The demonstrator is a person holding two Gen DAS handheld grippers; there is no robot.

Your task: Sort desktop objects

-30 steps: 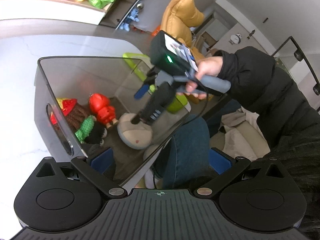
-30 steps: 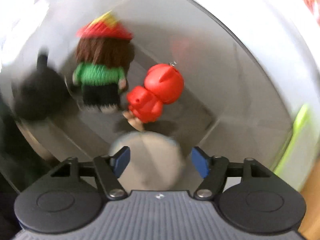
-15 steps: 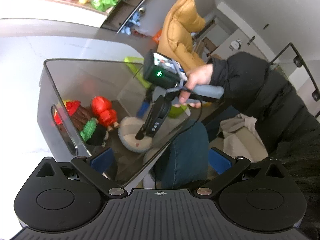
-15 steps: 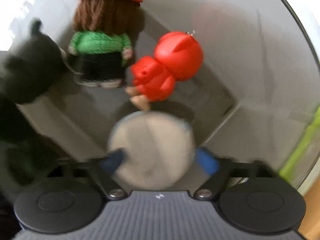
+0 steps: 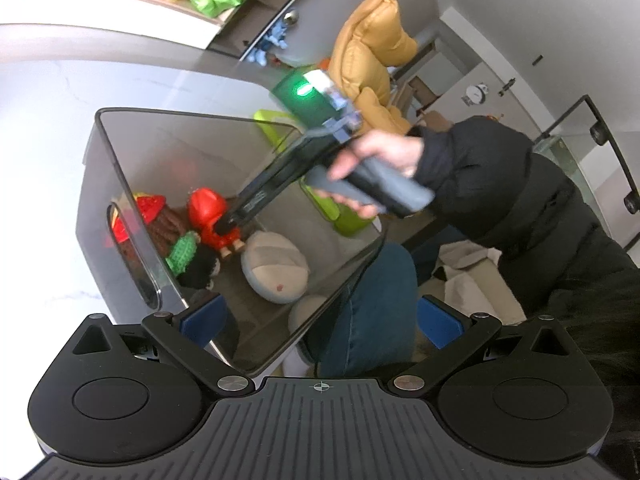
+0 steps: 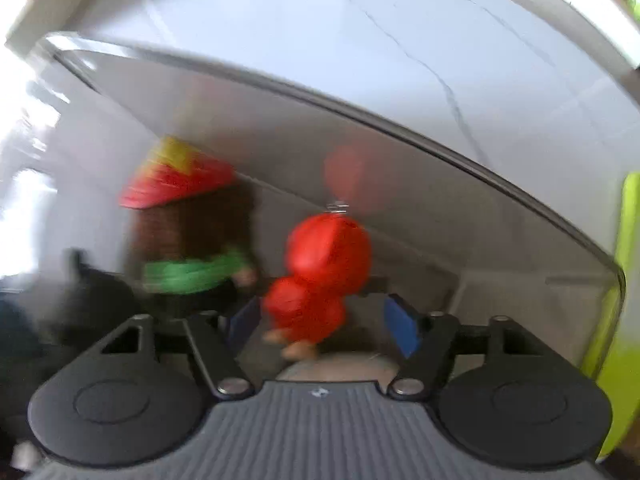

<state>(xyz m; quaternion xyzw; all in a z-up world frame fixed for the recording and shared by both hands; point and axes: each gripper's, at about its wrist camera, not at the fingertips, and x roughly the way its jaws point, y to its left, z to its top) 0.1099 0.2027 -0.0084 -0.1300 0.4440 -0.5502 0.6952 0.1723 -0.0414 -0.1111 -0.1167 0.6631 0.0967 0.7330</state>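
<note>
- A grey storage bin (image 5: 120, 152) is seen standing on a white marbled tabletop (image 5: 48, 92); its near corner lies between the left gripper's (image 5: 320, 320) blue pads, which stand wide apart with no visible contact, so the jaws are read as released.
- Three toys and a small black item are gathered on the bin floor: a knitted doll (image 5: 176, 236) with red-and-yellow hat, brown hair and green jumper, a red figure (image 5: 208, 208) just beside it, and a grey-and-beige round plush (image 5: 276, 268) a little apart, nearer the bin's open corner.
- The right gripper (image 6: 324, 320) is held by a hand (image 5: 376, 160) in a black sleeve and is pointed steeply down into the bin.
- In the right wrist view the red figure (image 6: 320, 276) is seen between the blue pads; the left pad is close to or touching its body, the right pad is clear of it.
- The right jaws are opening and no grasp on the figure is shown.
- A small metal loop is visible on top of the red figure's head.
- White lettering is printed along the right gripper's dark finger in the left wrist view, but it is too blurred to be read.
- A green light is lit on the unit mounted at the top of the right gripper.
- A lime-green container (image 5: 348, 220) stands just beyond the bin's far side.
- No brand or label can be read on the bin or toys.
</note>
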